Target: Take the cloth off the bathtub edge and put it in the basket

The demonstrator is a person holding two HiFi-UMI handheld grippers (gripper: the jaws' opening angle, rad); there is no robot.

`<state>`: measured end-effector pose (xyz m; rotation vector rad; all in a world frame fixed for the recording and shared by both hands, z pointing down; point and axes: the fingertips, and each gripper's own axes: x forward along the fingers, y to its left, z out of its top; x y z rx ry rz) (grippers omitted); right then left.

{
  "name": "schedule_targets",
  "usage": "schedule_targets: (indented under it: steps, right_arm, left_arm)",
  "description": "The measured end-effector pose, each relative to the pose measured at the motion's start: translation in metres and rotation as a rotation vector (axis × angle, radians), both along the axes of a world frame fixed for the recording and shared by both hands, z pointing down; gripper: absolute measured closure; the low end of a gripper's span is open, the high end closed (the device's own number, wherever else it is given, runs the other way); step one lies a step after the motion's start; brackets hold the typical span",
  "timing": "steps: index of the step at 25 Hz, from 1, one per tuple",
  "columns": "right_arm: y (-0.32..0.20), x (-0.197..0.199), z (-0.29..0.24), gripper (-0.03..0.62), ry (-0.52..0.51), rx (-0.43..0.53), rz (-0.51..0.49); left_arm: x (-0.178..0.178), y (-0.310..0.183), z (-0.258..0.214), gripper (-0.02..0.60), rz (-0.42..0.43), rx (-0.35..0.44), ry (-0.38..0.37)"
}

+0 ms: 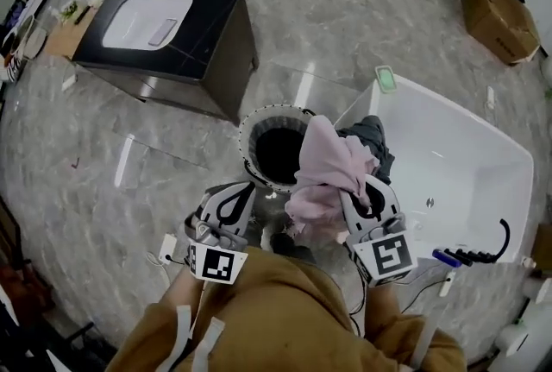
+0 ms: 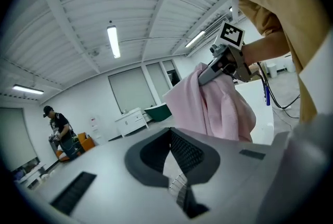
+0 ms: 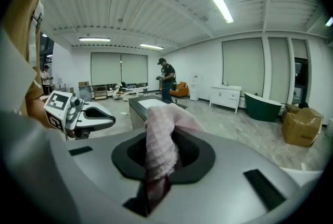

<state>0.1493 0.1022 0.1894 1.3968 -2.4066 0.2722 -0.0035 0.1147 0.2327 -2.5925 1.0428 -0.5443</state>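
Jaws: right gripper (image 1: 355, 194) clamped on cloth (image 1: 323, 165); left gripper (image 1: 244, 190) together, empty; cloth hangs at basket (image 1: 255, 125) right rim, opening just left.

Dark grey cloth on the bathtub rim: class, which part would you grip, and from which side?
Probably its bunched top fold, pinched from above. The dark grey cloth lies heaped on the bathtub rim, so raised folds stand free there. The pink cloth hanging from the right gripper covers its near part, so come from the tub's open side.
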Motion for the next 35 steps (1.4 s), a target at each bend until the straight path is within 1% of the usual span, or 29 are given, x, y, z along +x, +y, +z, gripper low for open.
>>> schedule_targets:
  steps: [4, 9, 14, 20, 26, 32, 35]
  right_arm:
    - [-0.020, -0.040, -0.006, 0.536, 0.030, -0.007, -0.045]
    - [-0.036, -0.076, -0.019, 0.536, 0.061, 0.005, -0.069]
    - [-0.053, -0.106, -0.042, 0.536, 0.068, 0.043, -0.047]
    - [-0.067, -0.139, -0.056, 0.536, 0.063, 0.087, -0.020]
    - [-0.081, -0.152, -0.048, 0.536, 0.031, 0.070, -0.042]
    - [-0.100, -0.140, -0.012, 0.536, 0.022, 0.002, -0.068]
    - [-0.107, -0.137, 0.009, 0.536, 0.045, -0.003, -0.084]
  left_arm:
    - [-0.044, -0.004, 0.009, 0.575, -0.072, -0.012, 0.017]
    - [-0.082, -0.020, 0.010, 0.575, -0.102, -0.013, 0.066]
    - [-0.101, -0.040, 0.004, 0.575, -0.059, 0.000, 0.098]
    - [-0.120, -0.057, -0.003, 0.575, -0.020, 0.020, 0.132]
    - [-0.118, -0.073, 0.005, 0.575, -0.012, -0.001, 0.113]
    - [-0.101, -0.083, 0.018, 0.575, -0.036, -0.042, 0.111]
    - [-0.093, -0.089, 0.030, 0.575, -0.037, -0.064, 0.102]
